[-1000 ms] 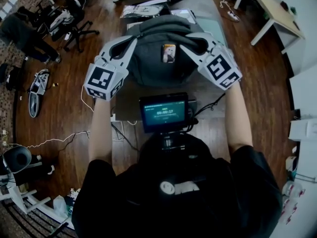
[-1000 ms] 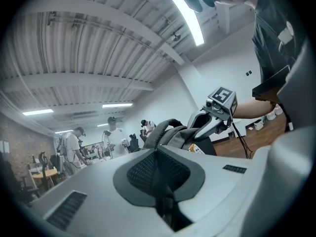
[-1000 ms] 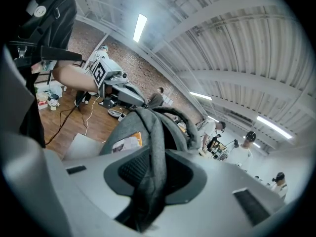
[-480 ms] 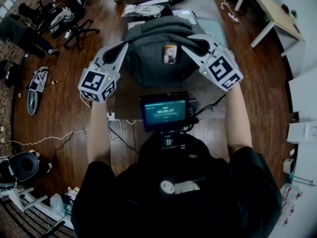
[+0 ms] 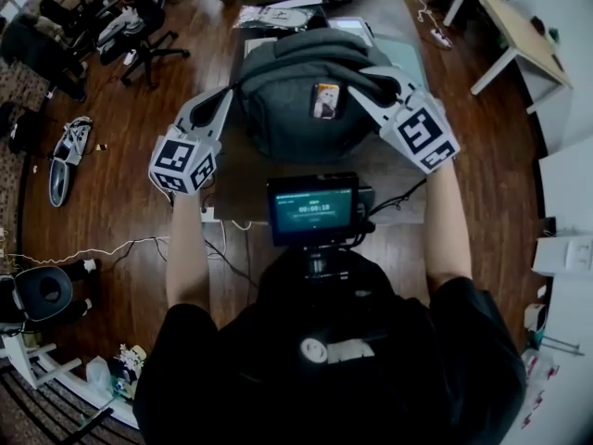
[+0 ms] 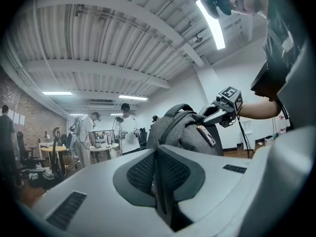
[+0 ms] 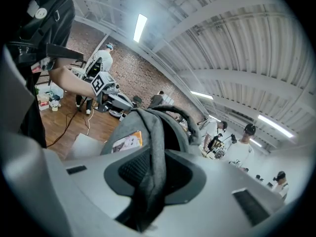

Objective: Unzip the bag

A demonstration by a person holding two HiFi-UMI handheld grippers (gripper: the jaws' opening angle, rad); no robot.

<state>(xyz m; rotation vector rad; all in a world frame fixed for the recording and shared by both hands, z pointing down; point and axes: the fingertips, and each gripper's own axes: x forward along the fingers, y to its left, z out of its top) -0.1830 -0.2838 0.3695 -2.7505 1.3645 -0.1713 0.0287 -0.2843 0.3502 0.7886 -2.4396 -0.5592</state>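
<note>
My left hand-held gripper [image 5: 222, 100] is pressed together on a thin dark tab [image 6: 159, 191] at the bag's left side; I judge it to be the zip pull. My right hand-held gripper [image 5: 369, 74] pinches a fold of grey cloth at the top right. The bag [image 5: 292, 109] stands upright midway between the near and far edges of the desk [image 5: 243, 182]. It looks soft and floppy, so 1 grip braces the cloth while the other draws the tab.

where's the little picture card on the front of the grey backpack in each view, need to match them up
Head view: the card is upper centre, on the front of the grey backpack.
Left gripper view: the card is right of centre, seen at a slant on the backpack's near face.
Right gripper view: the card is left of centre, on the backpack's lit side.
Shared landmark: the grey backpack itself, which carries the card in all three.
</note>
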